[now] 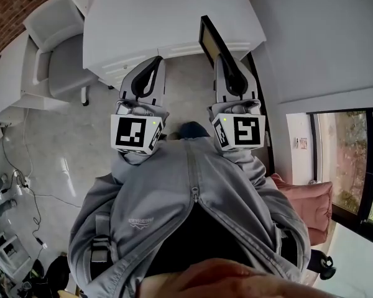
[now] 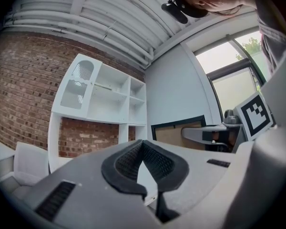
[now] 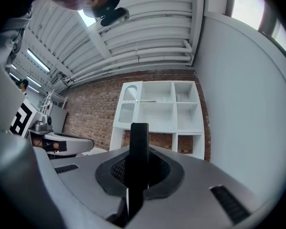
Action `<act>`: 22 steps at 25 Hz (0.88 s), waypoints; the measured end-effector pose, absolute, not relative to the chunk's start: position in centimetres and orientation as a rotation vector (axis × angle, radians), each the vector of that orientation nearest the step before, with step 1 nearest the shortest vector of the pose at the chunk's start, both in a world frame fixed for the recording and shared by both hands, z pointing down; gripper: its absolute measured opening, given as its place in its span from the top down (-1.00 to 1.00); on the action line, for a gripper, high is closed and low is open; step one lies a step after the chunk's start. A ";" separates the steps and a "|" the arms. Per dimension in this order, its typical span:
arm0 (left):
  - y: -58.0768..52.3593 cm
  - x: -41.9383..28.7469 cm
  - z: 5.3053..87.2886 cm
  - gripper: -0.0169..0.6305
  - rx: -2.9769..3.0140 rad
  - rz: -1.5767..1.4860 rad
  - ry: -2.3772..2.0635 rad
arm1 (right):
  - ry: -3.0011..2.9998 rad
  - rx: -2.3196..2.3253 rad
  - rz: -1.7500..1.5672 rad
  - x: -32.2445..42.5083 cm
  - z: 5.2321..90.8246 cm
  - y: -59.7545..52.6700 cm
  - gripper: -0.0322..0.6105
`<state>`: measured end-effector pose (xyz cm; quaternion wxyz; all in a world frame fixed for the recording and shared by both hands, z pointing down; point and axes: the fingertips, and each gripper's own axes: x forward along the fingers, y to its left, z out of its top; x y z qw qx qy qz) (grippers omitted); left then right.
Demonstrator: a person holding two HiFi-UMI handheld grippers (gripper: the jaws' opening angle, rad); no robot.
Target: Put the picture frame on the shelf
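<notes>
The picture frame (image 1: 208,39) has a black border and a brown back, and it stands on edge in my right gripper (image 1: 221,59), which is shut on its lower edge. In the right gripper view the frame (image 3: 139,136) rises as a dark bar between the pads of the right gripper (image 3: 139,157). The left gripper view shows the frame (image 2: 178,132) to the right. The white shelf unit (image 3: 157,109) stands ahead against the brick wall, and it also shows as the shelf (image 2: 109,104) and the shelf's top (image 1: 168,17). My left gripper (image 1: 155,62) is shut on nothing, its tips (image 2: 142,144) together.
A pale armchair (image 1: 56,48) stands left of the shelf. A white wall (image 1: 311,36) runs along the right, with a window (image 1: 348,160) and a pink seat (image 1: 308,200) nearer me. Cables (image 1: 18,172) lie on the floor at the left.
</notes>
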<state>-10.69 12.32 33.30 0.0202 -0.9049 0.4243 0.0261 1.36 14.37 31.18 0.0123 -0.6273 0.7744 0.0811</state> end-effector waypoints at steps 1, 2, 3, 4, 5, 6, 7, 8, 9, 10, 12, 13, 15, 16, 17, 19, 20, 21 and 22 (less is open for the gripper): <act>12.2 -10.8 33.3 0.92 -2.808 0.085 1.316 | 2.410 -1.960 0.255 1.3 31.1 14.2 0.79; 12.0 -10.9 33.4 0.92 -2.810 0.089 1.316 | 2.408 -1.962 0.256 1.3 31.1 14.1 0.79; 11.9 -10.9 33.4 0.92 -2.812 0.092 1.316 | 2.406 -1.962 0.257 1.3 31.1 14.0 0.79; 11.8 -10.9 33.5 0.92 -2.812 0.094 1.315 | 2.407 -1.961 0.257 1.3 31.1 13.8 0.79; 11.7 -11.0 33.5 0.92 -2.811 0.094 1.316 | 2.408 -1.957 0.259 1.3 31.1 13.7 0.79; 11.5 -11.1 33.5 0.92 -2.808 0.094 1.319 | 2.409 -1.951 0.263 1.2 31.1 13.6 0.79; 11.3 -11.3 33.5 0.92 -2.802 0.094 1.327 | 2.411 -1.943 0.270 1.1 30.9 13.5 0.79; 11.0 -11.5 33.4 0.92 -2.794 0.097 1.338 | 2.412 -1.935 0.280 1.0 30.8 13.3 0.79; 10.6 -11.8 33.3 0.92 -2.783 0.102 1.350 | 2.413 -1.927 0.291 0.8 30.6 13.1 0.79; 10.3 -12.1 33.2 0.92 -2.773 0.107 1.362 | 2.413 -1.919 0.301 0.8 30.5 12.8 0.79; 9.5 -12.3 33.1 0.92 -2.758 0.115 1.378 | 2.421 -1.901 0.313 0.7 30.3 12.0 0.79; 9.1 -12.3 33.1 0.92 -2.754 0.118 1.381 | 2.428 -1.890 0.316 0.6 30.3 11.6 0.79; 8.3 -11.9 33.0 0.92 -2.749 0.121 1.379 | 2.440 -1.870 0.324 0.6 30.2 10.6 0.79; 7.9 -11.7 33.0 0.92 -2.746 0.121 1.376 | 2.443 -1.860 0.329 0.6 30.2 10.1 0.79; 7.5 -11.3 33.0 0.92 -2.744 0.121 1.373 | 2.445 -1.850 0.334 0.7 30.2 9.6 0.79; 6.4 -10.5 33.1 0.92 -2.739 0.120 1.371 | 2.447 -1.835 0.340 1.3 30.2 8.2 0.79; 5.6 -10.2 33.1 0.92 -2.738 0.120 1.373 | 2.450 -1.827 0.342 1.6 30.2 7.4 0.79; 4.8 -9.8 33.2 0.92 -2.735 0.119 1.377 | 2.454 -1.819 0.342 1.9 30.3 6.5 0.79; 3.9 -9.5 33.3 0.92 -2.733 0.116 1.381 | 2.460 -1.810 0.340 2.1 30.4 5.5 0.79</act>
